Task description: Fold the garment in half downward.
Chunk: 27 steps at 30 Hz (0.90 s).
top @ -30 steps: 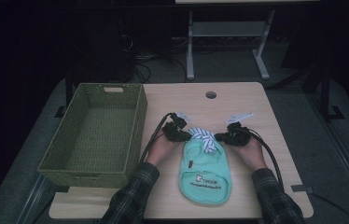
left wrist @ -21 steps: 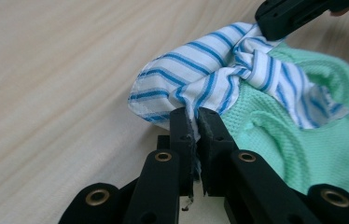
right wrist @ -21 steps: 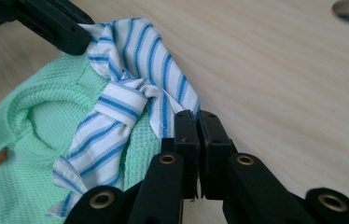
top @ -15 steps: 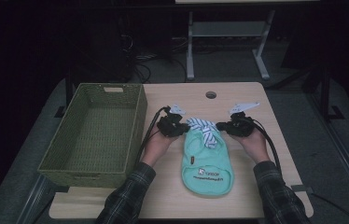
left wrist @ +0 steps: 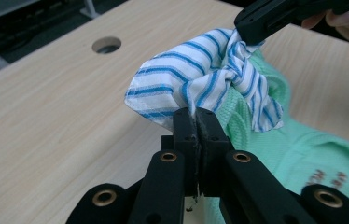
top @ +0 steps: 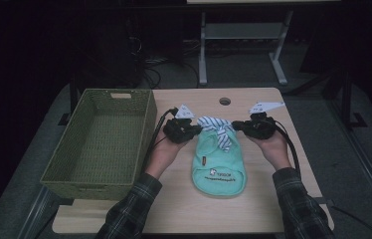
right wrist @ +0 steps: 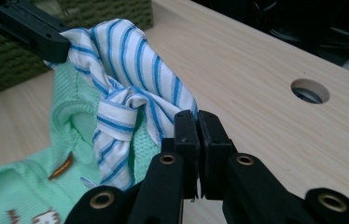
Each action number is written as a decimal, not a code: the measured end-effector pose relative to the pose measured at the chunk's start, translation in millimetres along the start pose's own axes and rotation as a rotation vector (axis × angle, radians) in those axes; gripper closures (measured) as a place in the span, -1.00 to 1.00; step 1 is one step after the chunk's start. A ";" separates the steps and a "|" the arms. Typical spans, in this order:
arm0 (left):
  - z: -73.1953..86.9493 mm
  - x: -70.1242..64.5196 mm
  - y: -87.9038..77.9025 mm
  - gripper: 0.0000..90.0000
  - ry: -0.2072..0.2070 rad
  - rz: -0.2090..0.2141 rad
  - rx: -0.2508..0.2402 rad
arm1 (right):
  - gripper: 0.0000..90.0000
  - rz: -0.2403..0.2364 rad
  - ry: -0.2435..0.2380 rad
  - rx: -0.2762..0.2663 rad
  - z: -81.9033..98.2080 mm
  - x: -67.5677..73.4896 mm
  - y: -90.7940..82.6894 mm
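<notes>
Two grippers hold one small garment above the wooden table (top: 184, 214), each at one shoulder. It is a mint-green top (top: 219, 159) with a blue-and-white striped collar (top: 217, 128), and its lower part with the printed picture lies on the table near the middle. The left gripper (top: 194, 131) has its jaws pressed together on the striped collar cloth; they have just been closing on it. The right gripper (top: 237, 127) also has its jaws clamped on the collar at the other side. A woven green basket (top: 74, 172) stands at the left of the table, just beside the left hand (top: 163, 152)
</notes>
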<state>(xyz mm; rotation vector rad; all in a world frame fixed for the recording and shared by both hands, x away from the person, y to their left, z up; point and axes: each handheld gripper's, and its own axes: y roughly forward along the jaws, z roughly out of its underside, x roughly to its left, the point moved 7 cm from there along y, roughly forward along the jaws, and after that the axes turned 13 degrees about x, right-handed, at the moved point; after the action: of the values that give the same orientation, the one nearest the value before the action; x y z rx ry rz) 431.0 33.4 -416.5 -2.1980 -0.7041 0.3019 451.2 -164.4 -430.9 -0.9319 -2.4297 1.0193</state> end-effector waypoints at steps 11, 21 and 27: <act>19.9 -17.6 -8.8 0.95 0.060 -0.020 0.006 | 0.94 -0.013 -0.048 -0.033 16.2 25.0 -8.5; 41.3 -35.1 -6.1 0.95 0.086 -0.007 0.033 | 0.94 -0.020 -0.060 -0.014 38.7 46.9 -5.6; 47.1 -42.0 -6.9 0.95 0.089 0.008 0.033 | 0.94 -0.012 -0.071 -0.008 46.2 53.2 -7.9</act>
<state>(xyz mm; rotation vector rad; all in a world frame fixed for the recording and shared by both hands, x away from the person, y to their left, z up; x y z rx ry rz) 373.9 42.1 -442.8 -2.1690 -0.6374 0.2172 384.6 -155.1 -453.5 -0.8968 -2.4960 1.0565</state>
